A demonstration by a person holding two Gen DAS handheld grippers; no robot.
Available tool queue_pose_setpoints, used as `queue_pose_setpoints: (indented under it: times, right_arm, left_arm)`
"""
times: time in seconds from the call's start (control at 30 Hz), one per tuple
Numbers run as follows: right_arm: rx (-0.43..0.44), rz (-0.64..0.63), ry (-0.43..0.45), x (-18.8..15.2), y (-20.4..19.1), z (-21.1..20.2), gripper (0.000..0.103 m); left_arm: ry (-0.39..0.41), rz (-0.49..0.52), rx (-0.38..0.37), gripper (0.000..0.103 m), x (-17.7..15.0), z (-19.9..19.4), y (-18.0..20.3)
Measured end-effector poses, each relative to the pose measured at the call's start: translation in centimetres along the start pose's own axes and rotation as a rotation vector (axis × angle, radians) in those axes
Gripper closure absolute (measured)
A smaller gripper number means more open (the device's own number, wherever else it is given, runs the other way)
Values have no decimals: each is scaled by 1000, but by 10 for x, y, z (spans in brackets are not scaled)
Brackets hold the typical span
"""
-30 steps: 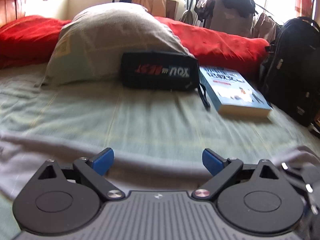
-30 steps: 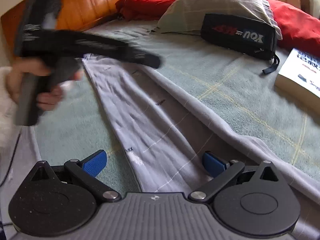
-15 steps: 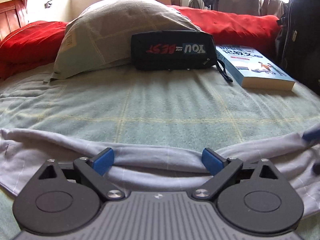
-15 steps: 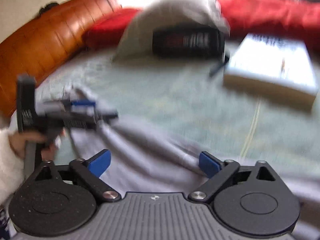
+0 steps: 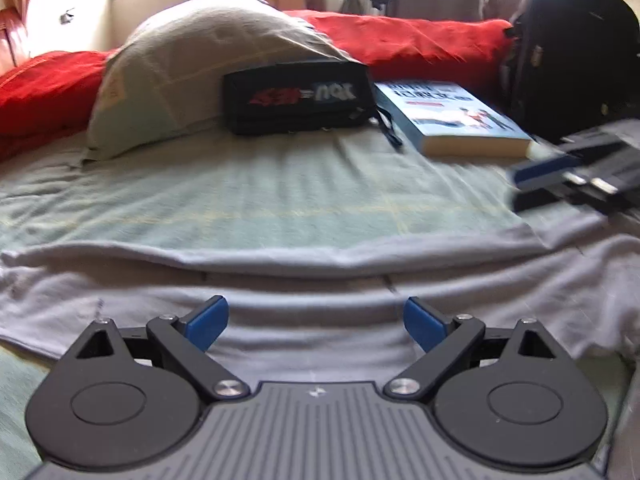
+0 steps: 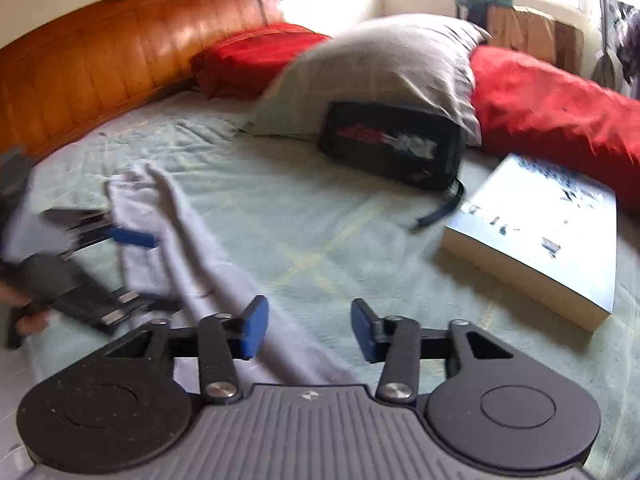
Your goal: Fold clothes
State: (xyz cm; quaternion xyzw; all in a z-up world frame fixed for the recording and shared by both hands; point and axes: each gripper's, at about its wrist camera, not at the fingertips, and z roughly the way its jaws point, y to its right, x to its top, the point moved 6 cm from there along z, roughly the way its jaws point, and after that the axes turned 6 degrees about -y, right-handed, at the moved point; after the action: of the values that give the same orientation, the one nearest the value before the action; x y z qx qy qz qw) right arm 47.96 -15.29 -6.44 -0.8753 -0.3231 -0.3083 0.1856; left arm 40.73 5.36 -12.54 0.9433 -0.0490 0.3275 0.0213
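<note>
grey garment (image 5: 320,312) lay as a long doubled band across the bed (image 5: 280,200), 6 o'clock of pillow (image 5: 200,68); more folds left, i'd judge. left gripper (image 5: 316,322) & right gripper (image 6: 306,330) jaws apart, empty.

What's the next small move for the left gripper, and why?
Probably ease the left gripper down and close on the grey garment. Its fingers are spread wide with nothing between them, and the cloth lies flat on the green bedsheet right ahead. The right gripper is open too.
</note>
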Motion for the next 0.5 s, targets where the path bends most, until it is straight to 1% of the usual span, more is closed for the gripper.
queue_pose_setpoints:
  times: [0.07,0.13,0.2,0.23,0.27,0.3,0.37,0.4,0.47,0.5]
  right_arm:
    - [17,3,-42,-6,7,14,58]
    - [18,-15,-78,-16,5,22,60]
    - [5,-54,-78,-24,-1,23,62]
    - [-1,-73,-79,-28,-4,23,66]
    - [-11,-91,-78,-31,-7,23,72]
    - [-29,-109,-76,-33,-10,22,76]
    - [-72,-158,-70,-34,-15,20,91]
    - [-94,-187,-70,-35,-18,19,92]
    - [-135,-225,-65,-32,-20,18,99]
    - [-154,-239,-61,-31,-20,18,100]
  left_arm:
    - [-3,3,-12,8,-4,-2,2]
    - [10,-13,-29,8,-6,-1,-1]
    - [14,-12,-30,7,-6,0,-2]
    - [15,-10,-29,7,-6,0,-2]
    - [16,-8,-28,6,-6,0,-2]
    - [17,-8,-27,6,-6,0,-2]
    - [18,-8,-25,6,-7,0,-1]
    - [18,-8,-25,6,-7,-1,-1]
    - [21,-11,-28,6,-5,-3,0]
    - [22,-13,-30,6,-4,-5,0]
